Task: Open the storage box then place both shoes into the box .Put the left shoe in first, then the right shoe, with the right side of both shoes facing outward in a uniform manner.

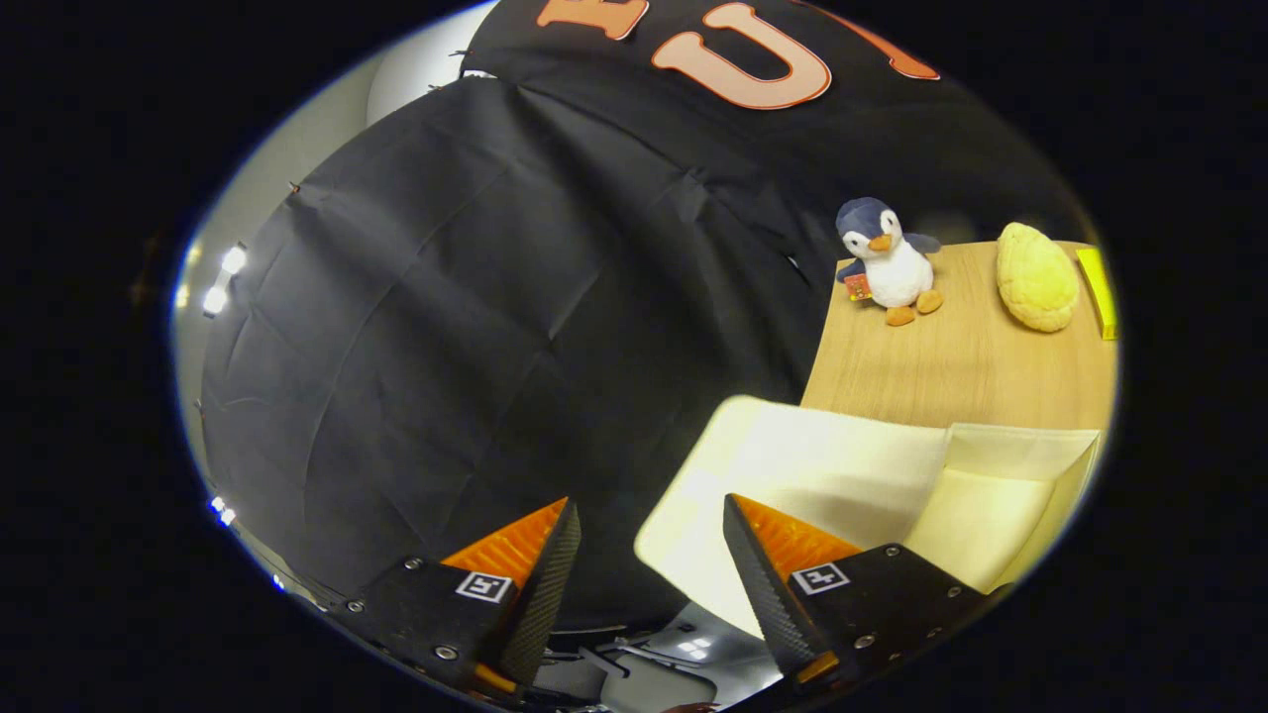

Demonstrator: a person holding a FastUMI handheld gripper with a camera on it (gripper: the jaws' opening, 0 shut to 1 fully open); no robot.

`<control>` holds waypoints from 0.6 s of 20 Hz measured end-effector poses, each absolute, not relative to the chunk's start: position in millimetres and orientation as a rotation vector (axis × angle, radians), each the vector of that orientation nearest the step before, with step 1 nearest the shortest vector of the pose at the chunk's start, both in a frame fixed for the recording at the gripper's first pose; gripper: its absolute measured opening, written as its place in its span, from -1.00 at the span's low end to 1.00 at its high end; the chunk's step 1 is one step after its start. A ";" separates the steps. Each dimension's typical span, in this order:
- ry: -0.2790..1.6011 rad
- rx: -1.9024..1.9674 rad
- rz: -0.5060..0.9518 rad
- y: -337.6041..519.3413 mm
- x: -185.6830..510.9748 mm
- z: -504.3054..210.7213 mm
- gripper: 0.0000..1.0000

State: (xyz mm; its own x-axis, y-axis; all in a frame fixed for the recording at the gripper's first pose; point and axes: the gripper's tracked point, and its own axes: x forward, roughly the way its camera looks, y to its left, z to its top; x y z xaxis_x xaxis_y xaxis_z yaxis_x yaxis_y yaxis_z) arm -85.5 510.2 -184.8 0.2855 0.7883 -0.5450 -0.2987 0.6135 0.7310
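A: Gripper view first. What are the claws doing?

B: The gripper has its fingers spread, with a clear gap between the tips and nothing pinched in it. Behind the gap hangs the black cloth wall.

A: And the storage box?

B: The storage box, cream-coloured, sits at about four o'clock from the fingertips. Its lid stands raised, a pale flap with a rounded corner, reaching in behind the right finger. The left finger is well clear of it, with only the cloth behind.

A: So the box is open?

B: It looks so; the flap is up and a folded inner wall shows beside it. I cannot see down inside.

A: Anything beyond it?

B: A wooden table at about two o'clock from the fingers. On it a plush penguin sits upright near the table's far corner. A yellow bun-shaped toy lies at three o'clock from the penguin, near but apart.
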 end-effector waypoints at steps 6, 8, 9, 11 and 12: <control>0.988 0.379 0.571 401.7 -87.6 -237.1 0.86; 0.979 0.294 0.487 347.2 -93.1 -256.0 0.87; 0.983 0.251 0.451 319.5 -96.9 -266.5 0.86; 0.999 0.177 0.366 263.1 -104.0 -288.8 0.87; 1.012 0.155 0.327 237.9 -109.3 -298.4 0.87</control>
